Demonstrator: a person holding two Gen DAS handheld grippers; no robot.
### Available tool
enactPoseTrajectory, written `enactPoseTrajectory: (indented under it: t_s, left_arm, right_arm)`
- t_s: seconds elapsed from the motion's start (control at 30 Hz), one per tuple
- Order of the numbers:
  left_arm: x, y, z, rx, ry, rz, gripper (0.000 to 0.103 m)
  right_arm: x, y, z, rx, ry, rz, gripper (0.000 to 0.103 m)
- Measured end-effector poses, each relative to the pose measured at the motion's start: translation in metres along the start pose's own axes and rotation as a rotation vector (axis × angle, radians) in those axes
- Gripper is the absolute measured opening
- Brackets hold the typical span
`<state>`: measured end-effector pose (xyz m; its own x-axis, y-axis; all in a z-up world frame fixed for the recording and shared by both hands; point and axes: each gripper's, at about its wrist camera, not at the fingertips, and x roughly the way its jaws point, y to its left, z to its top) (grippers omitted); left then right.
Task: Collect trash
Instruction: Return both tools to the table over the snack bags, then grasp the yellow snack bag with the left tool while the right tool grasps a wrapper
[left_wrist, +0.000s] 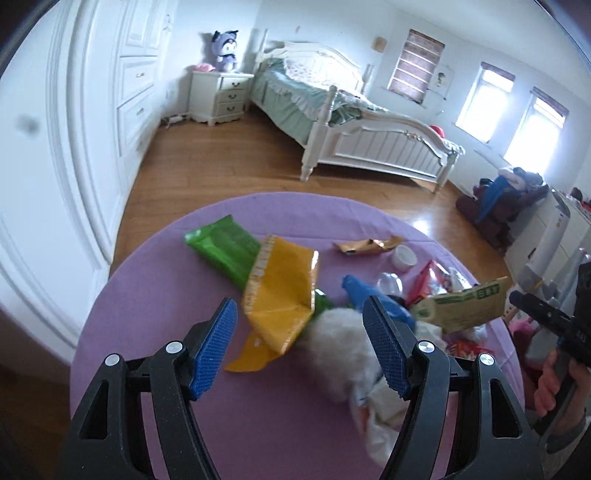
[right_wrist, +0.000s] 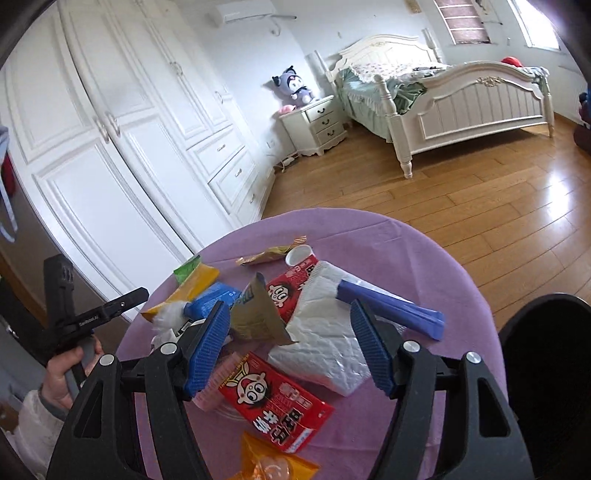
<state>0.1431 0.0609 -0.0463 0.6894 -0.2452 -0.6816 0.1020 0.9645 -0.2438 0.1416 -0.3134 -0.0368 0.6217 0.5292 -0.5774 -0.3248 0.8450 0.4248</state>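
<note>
Trash lies on a round purple table (left_wrist: 155, 295) (right_wrist: 424, 258). My left gripper (left_wrist: 300, 319) is open above a yellow wrapper (left_wrist: 280, 291), a green packet (left_wrist: 225, 247) and a white crumpled wad (left_wrist: 340, 343). My right gripper (right_wrist: 288, 325) is open; a tan-green wrapper (right_wrist: 255, 314) (left_wrist: 461, 306) hangs between its jaws, and I cannot tell whether it rests on a finger. Below it lie red snack packs (right_wrist: 273, 398), white paper packaging (right_wrist: 325, 332) and a blue-purple strip (right_wrist: 391, 310). A black bin (right_wrist: 546, 387) stands right of the table.
A white cup (left_wrist: 404, 256), a gold wrapper (left_wrist: 365, 245) and a blue packet (right_wrist: 214, 297) also lie on the table. A bed (left_wrist: 369, 122), nightstand (left_wrist: 221, 96) and white wardrobe (right_wrist: 110, 147) stand around a wooden floor.
</note>
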Motion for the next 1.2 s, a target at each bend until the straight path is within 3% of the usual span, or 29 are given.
enactPoseTrajectory:
  t_s: [0.1, 0.3, 0.33, 0.37, 0.4, 0.47, 0.5, 0.53, 0.7, 0.93, 1.07, 1.2]
  left_arm:
    - [0.013, 0.007, 0.0, 0.022, 0.034, -0.011, 0.07]
    - [0.047, 0.003, 0.003, 0.105, 0.08, 0.013, 0.07]
    - [0.054, 0.004, 0.005, 0.105, 0.085, 0.018, 0.067]
    - [0.058, 0.006, 0.007, 0.097, 0.095, 0.007, 0.057]
    - [0.061, 0.007, 0.007, 0.084, 0.1, -0.008, 0.057]
    - [0.061, 0.006, 0.007, 0.078, 0.088, -0.021, 0.055]
    - [0.06, 0.006, 0.007, 0.088, 0.082, -0.022, 0.029]
    - [0.058, 0.005, 0.005, 0.098, 0.08, -0.022, 0.018]
    - [0.039, 0.014, -0.001, 0.056, 0.048, -0.016, 0.016]
    - [-0.018, -0.006, 0.004, 0.049, -0.071, -0.011, 0.013]
    - [-0.046, -0.042, 0.014, 0.067, -0.135, -0.074, 0.013]
    - [-0.052, -0.096, 0.021, 0.123, -0.15, -0.161, 0.013]
  right_arm:
    - [0.017, 0.009, -0.001, -0.033, 0.055, -0.009, 0.064]
    - [0.03, 0.022, -0.011, -0.074, 0.103, -0.027, 0.04]
    - [0.03, 0.026, -0.013, -0.08, 0.106, -0.032, 0.035]
    - [0.03, 0.028, -0.014, -0.084, 0.107, -0.031, 0.032]
    - [0.029, 0.029, -0.016, -0.086, 0.108, -0.027, 0.025]
    - [0.026, 0.032, -0.018, -0.085, 0.103, -0.013, 0.022]
    - [0.025, 0.034, -0.018, -0.082, 0.098, -0.006, 0.019]
    - [0.023, 0.036, -0.019, -0.08, 0.092, 0.0, 0.016]
    - [0.008, 0.041, -0.02, -0.065, 0.046, 0.031, 0.01]
    - [-0.028, 0.037, -0.018, -0.013, -0.058, 0.072, 0.009]
    - [-0.05, 0.026, -0.015, 0.02, -0.13, 0.065, 0.009]
    - [-0.074, 0.009, -0.015, 0.051, -0.202, 0.031, 0.009]
